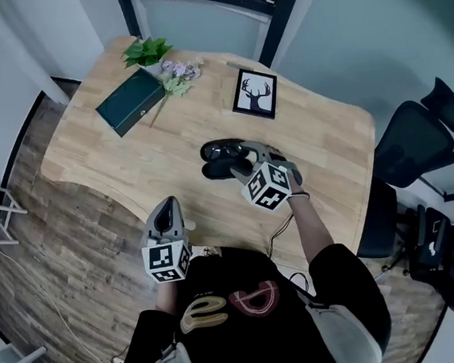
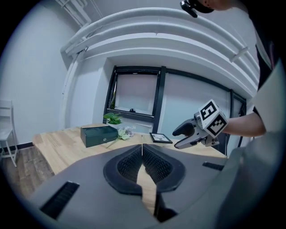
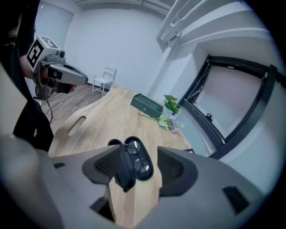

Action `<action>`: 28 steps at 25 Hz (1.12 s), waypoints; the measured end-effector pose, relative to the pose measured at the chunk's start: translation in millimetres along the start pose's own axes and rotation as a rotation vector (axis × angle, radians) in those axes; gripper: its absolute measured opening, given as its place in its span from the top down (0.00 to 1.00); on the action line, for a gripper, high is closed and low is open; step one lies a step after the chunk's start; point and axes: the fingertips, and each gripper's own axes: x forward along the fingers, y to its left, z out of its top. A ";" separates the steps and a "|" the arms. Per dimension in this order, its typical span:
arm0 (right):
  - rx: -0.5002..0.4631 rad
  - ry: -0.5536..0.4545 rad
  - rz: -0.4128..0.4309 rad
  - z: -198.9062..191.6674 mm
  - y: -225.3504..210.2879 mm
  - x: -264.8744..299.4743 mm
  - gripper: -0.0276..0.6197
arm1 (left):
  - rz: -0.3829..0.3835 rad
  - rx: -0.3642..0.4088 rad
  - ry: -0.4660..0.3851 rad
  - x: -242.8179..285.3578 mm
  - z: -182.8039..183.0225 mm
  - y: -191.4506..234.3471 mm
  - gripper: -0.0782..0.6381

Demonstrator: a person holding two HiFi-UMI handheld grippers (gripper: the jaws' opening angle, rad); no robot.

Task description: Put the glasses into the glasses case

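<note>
- The glasses case (image 1: 223,161) is seen lying open on the wooden table (image 1: 318,127) – black, oval and smooth-shelled, with its lid (image 3: 121,172) raised on edge.
- The glasses (image 3: 136,156) are seen inside the case, folded, with dark rims and two clear lenses that catch the light.
- The right gripper (image 3: 138,154) is held just over the case, on the person's side of it. Its jaws are spread apart with the case between them, and the raised lid is found close against the left-hand pad; whether it touches cannot be told.
- The left gripper (image 2: 142,150) is held well apart from the case, out past the table edge near the person's body. Its fingertips are pressed together with nothing between them – only a sliver of table is seen through the gap lower down.
- Beyond the case, on the far side from the person, a framed deer picture (image 1: 254,93) is laid flat.
- Farther from the case, toward the table's far left corner, a dark green box (image 1: 130,102), a small potted plant (image 1: 147,52) and a sprig of pale flowers (image 1: 177,75) are grouped together.
</note>
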 end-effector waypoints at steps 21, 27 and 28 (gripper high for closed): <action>0.550 -0.308 -0.308 8.4 15.2 -116.5 0.55 | -0.172 0.038 -0.052 -20.7 18.0 -54.0 0.87; 0.588 -0.356 -0.366 7.7 22.8 -135.9 0.55 | -0.202 0.060 -0.085 -27.9 30.3 -65.3 0.87; 0.602 -0.363 -0.368 7.7 24.7 -138.0 0.55 | -0.202 0.057 -0.090 -28.4 31.5 -65.5 0.87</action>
